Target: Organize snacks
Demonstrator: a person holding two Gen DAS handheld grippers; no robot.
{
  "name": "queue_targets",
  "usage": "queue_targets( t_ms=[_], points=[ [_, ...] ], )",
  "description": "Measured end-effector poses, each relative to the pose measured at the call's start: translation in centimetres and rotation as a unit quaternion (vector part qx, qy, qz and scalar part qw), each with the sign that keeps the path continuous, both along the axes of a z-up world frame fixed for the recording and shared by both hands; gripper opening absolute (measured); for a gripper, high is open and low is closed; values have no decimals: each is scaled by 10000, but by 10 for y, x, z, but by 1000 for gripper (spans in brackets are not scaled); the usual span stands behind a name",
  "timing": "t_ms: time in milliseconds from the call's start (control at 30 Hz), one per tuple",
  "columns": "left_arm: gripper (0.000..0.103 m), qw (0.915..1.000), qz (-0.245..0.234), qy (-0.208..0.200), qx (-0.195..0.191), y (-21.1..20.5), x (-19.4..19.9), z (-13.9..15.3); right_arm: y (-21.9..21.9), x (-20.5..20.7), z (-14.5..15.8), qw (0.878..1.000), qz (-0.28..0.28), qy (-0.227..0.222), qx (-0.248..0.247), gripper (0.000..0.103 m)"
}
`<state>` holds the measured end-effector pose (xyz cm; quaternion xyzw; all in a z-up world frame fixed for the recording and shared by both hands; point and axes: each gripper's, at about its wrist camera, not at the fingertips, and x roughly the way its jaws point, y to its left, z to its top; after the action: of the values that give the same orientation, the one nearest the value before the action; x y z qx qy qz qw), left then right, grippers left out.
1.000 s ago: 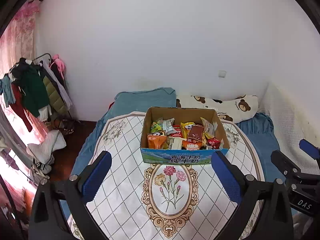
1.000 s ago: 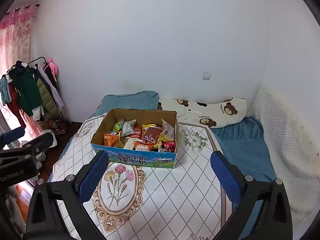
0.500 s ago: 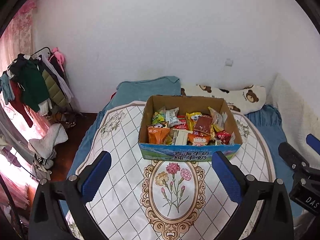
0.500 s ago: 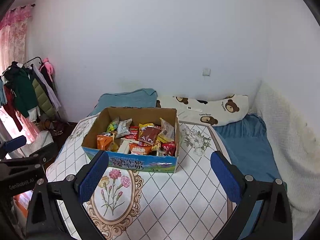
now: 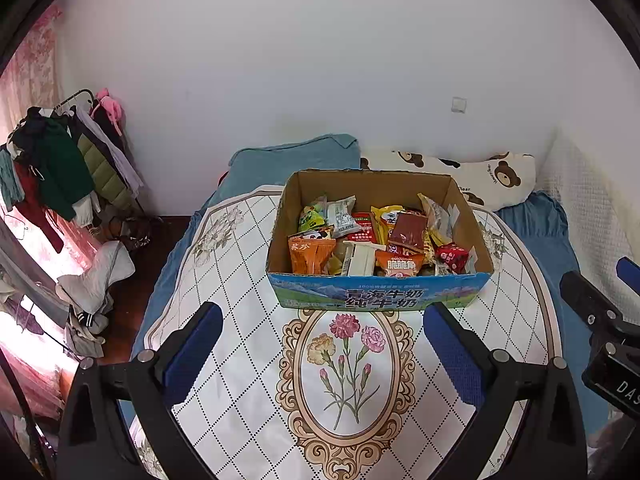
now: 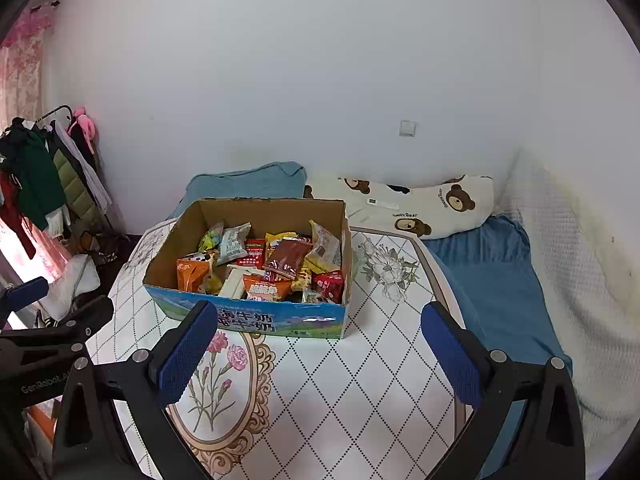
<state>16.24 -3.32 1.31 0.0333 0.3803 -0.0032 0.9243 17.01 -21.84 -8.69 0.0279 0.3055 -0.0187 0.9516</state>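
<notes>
Your left gripper (image 5: 322,344) and right gripper (image 6: 318,342): jaws spread wide, empty. Snack box (image 5: 378,294) sits far on tablecloth (image 5: 240,380), nothing blocking; bear pillow (image 6: 420,204) beyond, clothes rack (image 5: 68,168) far left

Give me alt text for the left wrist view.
An open cardboard box packed with snack packets sits on a flower-patterned tabletop, just beyond the wide-open, empty left tongs. Behind are a bear-print pillow and a white wall.

Centre-left of the frame, an open cardboard box (image 6: 256,318) full of snack packets (image 6: 260,264) sits on a diamond-patterned cloth (image 6: 360,380). The right tongs (image 6: 320,354) gape wide and empty at the bottom, near the box's front wall.
</notes>
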Motion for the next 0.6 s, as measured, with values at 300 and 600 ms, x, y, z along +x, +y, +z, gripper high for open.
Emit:
queue_targets(
  t_ms=[300, 600],
  points=[
    [103, 10000, -12, -26, 4, 0, 3, 0, 4, -2, -4, 10000, 25, 14, -34, 103],
    [103, 10000, -6, -42, -9, 0, 3, 1, 3, -4, -2, 10000, 22, -7, 15, 103]
  ],
)
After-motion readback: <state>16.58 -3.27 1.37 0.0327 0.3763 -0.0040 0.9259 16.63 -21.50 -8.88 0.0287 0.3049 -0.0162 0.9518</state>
